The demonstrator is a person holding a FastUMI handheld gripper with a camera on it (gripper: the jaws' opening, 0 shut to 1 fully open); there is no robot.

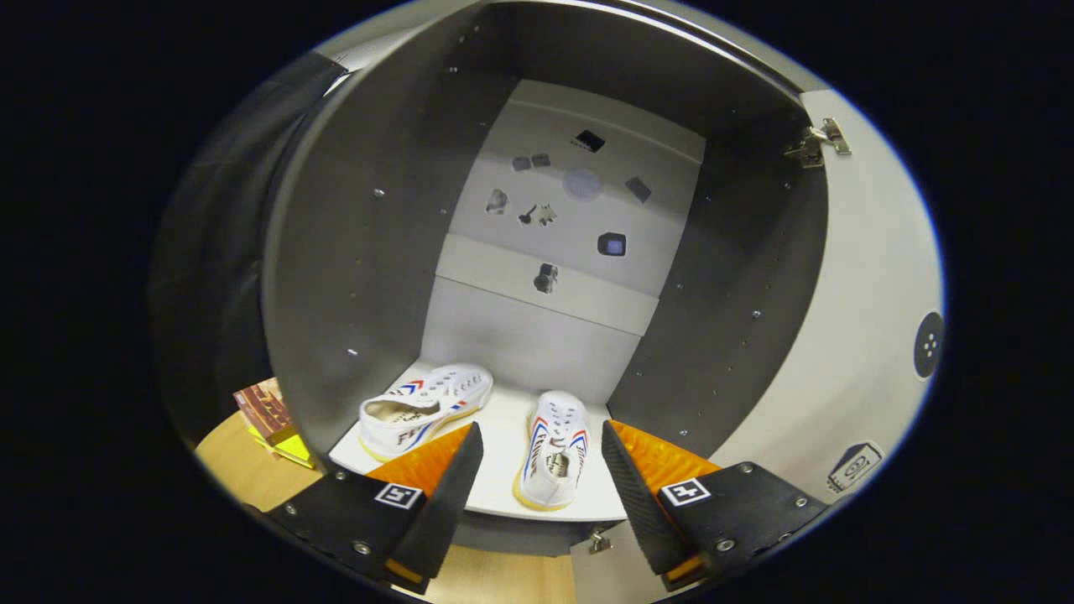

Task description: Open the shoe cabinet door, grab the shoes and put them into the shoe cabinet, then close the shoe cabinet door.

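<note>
Gripper view: two white shoes point(554, 449) with red-blue stripes sit inside the open shoe cabinet point(352, 277); gripper point(541, 478) jaws wide, empty.

Home-style booth: open shoe cabinet point(352, 252), sneakers point(554, 449) inside, wood floor point(235, 470).

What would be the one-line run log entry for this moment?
cabinet door: open | shoes: left shoe, right shoe, both on cabinet shelf | gripper: open, holding nothing | remaining: close door
</note>
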